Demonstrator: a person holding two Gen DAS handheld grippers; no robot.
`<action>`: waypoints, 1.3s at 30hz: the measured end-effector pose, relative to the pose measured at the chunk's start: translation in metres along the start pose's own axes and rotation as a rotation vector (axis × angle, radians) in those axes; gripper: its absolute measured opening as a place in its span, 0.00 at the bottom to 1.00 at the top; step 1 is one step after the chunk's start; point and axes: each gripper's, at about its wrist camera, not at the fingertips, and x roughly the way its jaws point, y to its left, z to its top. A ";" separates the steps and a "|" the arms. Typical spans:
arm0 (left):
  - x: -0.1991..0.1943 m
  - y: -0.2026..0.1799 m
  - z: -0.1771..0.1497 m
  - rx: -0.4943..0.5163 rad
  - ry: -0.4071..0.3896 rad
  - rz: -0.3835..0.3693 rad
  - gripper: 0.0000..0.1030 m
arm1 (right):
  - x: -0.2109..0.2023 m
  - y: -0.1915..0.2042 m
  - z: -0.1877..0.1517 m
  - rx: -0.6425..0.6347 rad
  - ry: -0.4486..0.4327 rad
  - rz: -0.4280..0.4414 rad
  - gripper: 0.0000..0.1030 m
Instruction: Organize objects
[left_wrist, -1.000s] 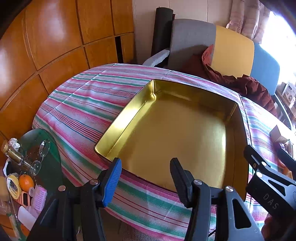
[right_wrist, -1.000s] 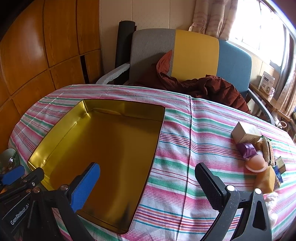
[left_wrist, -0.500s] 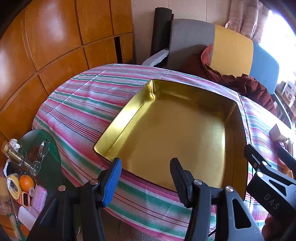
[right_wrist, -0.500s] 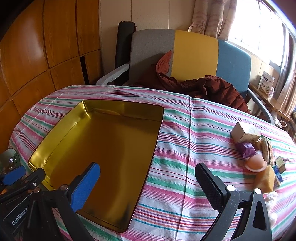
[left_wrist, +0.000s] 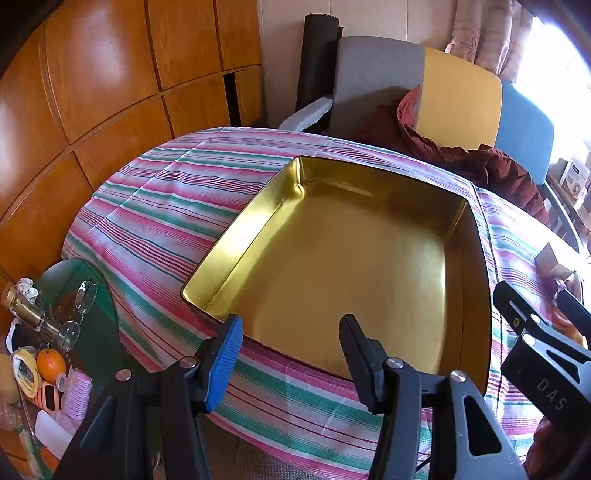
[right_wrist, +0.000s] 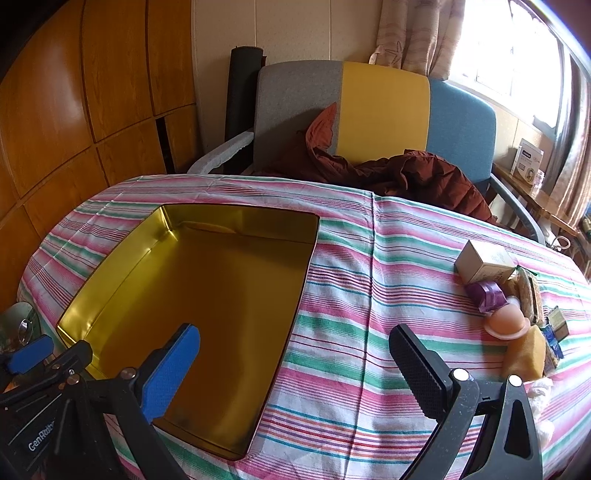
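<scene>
An empty gold metal tin (left_wrist: 258, 221) (right_wrist: 110, 266) lies on the striped tablecloth. My left gripper (left_wrist: 291, 354) hovers over its near rim, open, with nothing between its fingers. My right gripper (right_wrist: 295, 365) stands wide open above the tin's right edge and the cloth, also empty; its black body (left_wrist: 535, 350) shows at the right of the left wrist view. At the table's right edge sits a cluster of small items: a tan carton (right_wrist: 484, 264), a purple roll (right_wrist: 485, 295), a pink dome-shaped piece (right_wrist: 506, 321), a yellow sponge-like block (right_wrist: 526, 354) and several packets.
A grey, yellow and blue bench (right_wrist: 380, 110) with a dark red jacket (right_wrist: 424, 177) stands behind the table. Wooden panels (left_wrist: 92, 92) line the left wall. A low glass side table (left_wrist: 74, 302) at the left holds glasses, a bottle, an orange and tape.
</scene>
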 end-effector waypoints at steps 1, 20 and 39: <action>0.000 -0.001 -0.001 0.003 0.004 -0.003 0.53 | -0.001 -0.001 0.000 0.001 -0.003 -0.002 1.00; -0.001 -0.034 -0.029 0.054 0.064 -0.441 0.53 | -0.017 -0.079 -0.028 0.045 0.016 0.079 1.00; -0.027 -0.146 -0.052 0.352 0.121 -0.715 0.54 | -0.066 -0.252 -0.129 0.280 0.035 -0.243 0.98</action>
